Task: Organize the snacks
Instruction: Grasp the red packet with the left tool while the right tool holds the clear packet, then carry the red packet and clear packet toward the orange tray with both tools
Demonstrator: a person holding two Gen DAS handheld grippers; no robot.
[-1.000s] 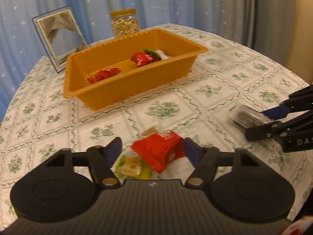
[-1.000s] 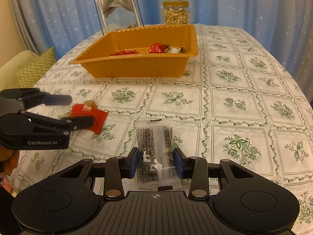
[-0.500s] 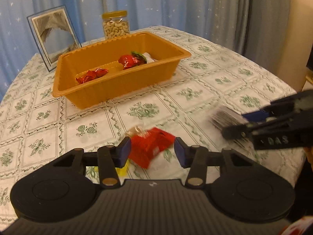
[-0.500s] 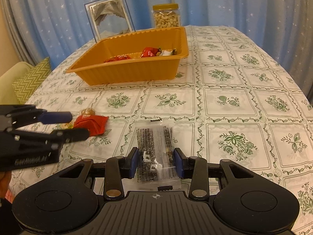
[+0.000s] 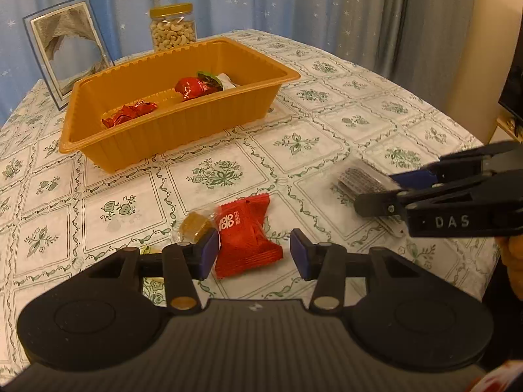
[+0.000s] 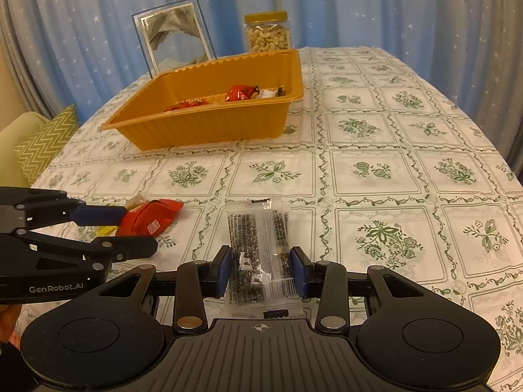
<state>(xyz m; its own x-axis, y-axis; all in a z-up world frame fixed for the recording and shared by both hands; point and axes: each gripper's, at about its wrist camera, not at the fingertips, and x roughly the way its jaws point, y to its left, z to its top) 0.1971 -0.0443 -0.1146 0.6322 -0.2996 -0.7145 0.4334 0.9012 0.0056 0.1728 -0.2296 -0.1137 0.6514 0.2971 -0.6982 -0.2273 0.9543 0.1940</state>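
Since a second ago the left gripper has been pulled back a bit, fingers spread, so the red snack packet is seen lying between them on the tablecloth, touched only by the left pad. A clear packet of dark snack is pinched shut in the right gripper, low over the table. Farther back, red-wrapped snacks are sat in the orange tray, with a cashew jar and picture frame behind.
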